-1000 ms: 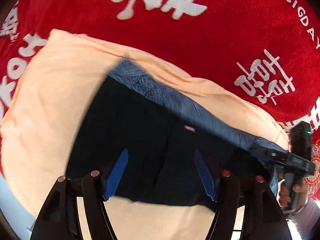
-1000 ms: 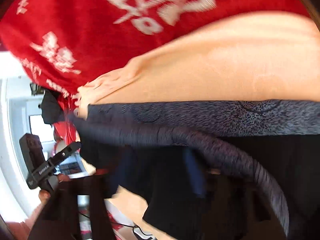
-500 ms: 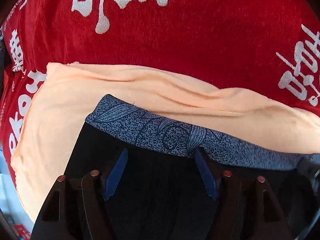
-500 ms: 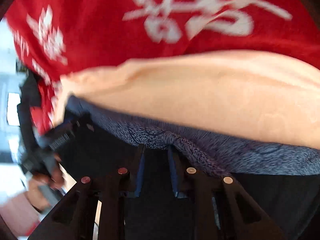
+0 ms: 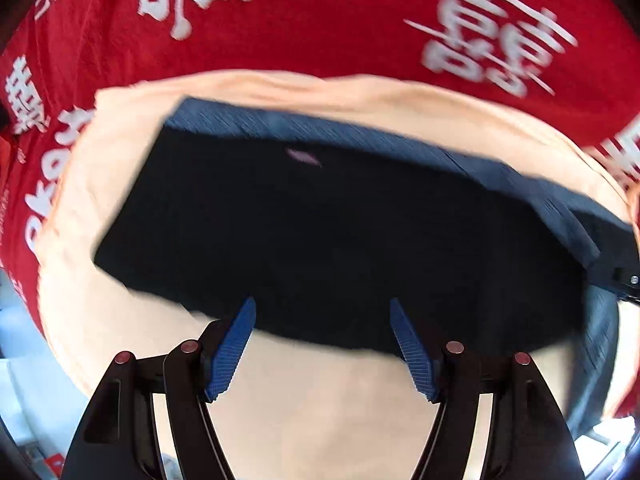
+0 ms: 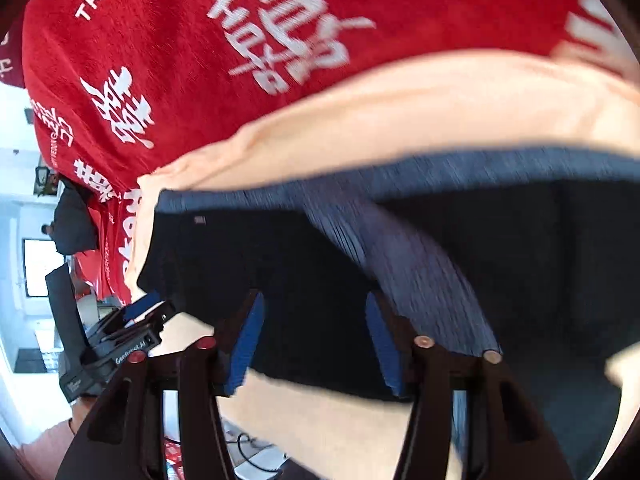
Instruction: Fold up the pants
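The dark pants (image 5: 320, 232) lie folded on a peach cloth (image 5: 320, 400), their grey-blue patterned waistband (image 5: 320, 130) along the far edge. My left gripper (image 5: 322, 312) is open and empty over the pants' near edge. In the right wrist view the pants (image 6: 304, 272) fill the middle, and part of the waistband (image 6: 420, 280) runs diagonally across them. My right gripper (image 6: 314, 308) is open and empty over the pants' near edge. The left gripper also shows at the left of the right wrist view (image 6: 132, 320).
A red cloth with white characters (image 5: 320, 20) covers the surface beyond the peach cloth and shows in the right wrist view too (image 6: 240, 40). A bright room with a window (image 6: 36, 268) lies past the surface's left edge.
Both grippers pulled back toward the pants' near edge. The right gripper, nearly shut half a second ago, has opened wide. The waistband now lies farther from the fingers.
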